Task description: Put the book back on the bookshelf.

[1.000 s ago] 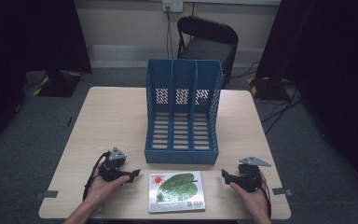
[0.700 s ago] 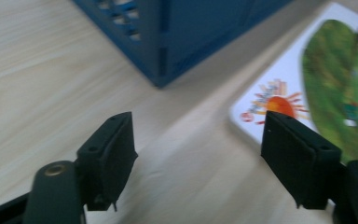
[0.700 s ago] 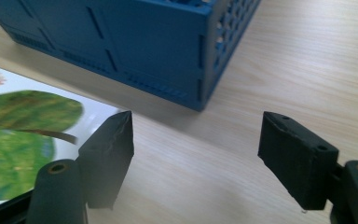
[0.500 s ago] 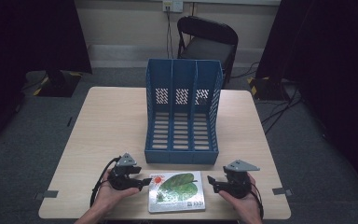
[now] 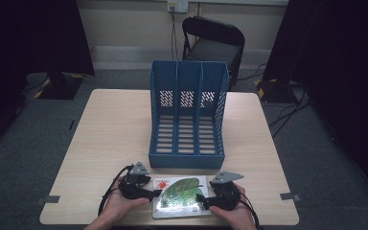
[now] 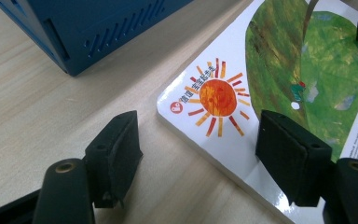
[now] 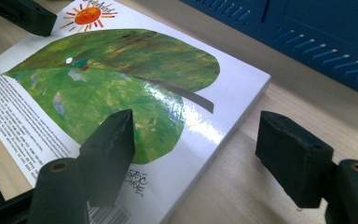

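Two hand-held grippers, black throughout: the left gripper [image 5: 156, 193] and the right gripper [image 5: 199, 198] each carry a grey three-cornered plate on top, with a thin black cable looping from the body toward 6 o'clock. Seen close in the left gripper view, its two blocky jaws end in matt black rectangular pads [image 6: 116, 151] with slightly frayed edges, mounted on rounded arms that each show a brass-coloured screw hole. The right gripper view shows the same build on its own pads [image 7: 292, 156]. The person's forearms are bare, no sleeves in frame
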Demonstrator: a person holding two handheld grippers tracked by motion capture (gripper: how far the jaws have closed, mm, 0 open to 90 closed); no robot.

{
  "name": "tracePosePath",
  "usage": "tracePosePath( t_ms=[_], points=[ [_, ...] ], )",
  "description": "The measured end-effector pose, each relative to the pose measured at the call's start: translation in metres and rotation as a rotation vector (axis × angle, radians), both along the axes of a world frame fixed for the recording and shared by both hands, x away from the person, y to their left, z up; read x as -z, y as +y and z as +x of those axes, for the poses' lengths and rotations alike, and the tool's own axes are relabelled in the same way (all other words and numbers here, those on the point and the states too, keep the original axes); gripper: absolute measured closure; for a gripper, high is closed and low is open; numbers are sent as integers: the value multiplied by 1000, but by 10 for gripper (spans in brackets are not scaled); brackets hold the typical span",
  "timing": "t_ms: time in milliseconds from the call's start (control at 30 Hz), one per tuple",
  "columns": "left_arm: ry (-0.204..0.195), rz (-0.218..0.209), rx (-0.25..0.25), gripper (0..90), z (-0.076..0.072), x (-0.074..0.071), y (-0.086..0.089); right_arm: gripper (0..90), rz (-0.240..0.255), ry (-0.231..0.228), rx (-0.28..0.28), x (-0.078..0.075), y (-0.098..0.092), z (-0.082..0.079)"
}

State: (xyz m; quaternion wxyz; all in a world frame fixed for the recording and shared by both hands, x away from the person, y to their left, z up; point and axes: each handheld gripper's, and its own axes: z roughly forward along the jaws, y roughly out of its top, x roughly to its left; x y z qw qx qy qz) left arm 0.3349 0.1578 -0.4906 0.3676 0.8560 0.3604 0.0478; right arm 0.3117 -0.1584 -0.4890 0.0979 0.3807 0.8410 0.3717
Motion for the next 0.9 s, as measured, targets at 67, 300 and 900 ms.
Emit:
tracePosePath(
  t_ms=[67,300,900],
  points=[
    [-6,-9,6,335,1,1,-1,276,21,26,-10,1,1,0],
    [-18,-15,9,339,6,2,-4,266,25,28,-35,2,4,-2],
    [-8,-28,-27,341,19,2,3,162,16,46,-84,3,10,-6]
  ],
)
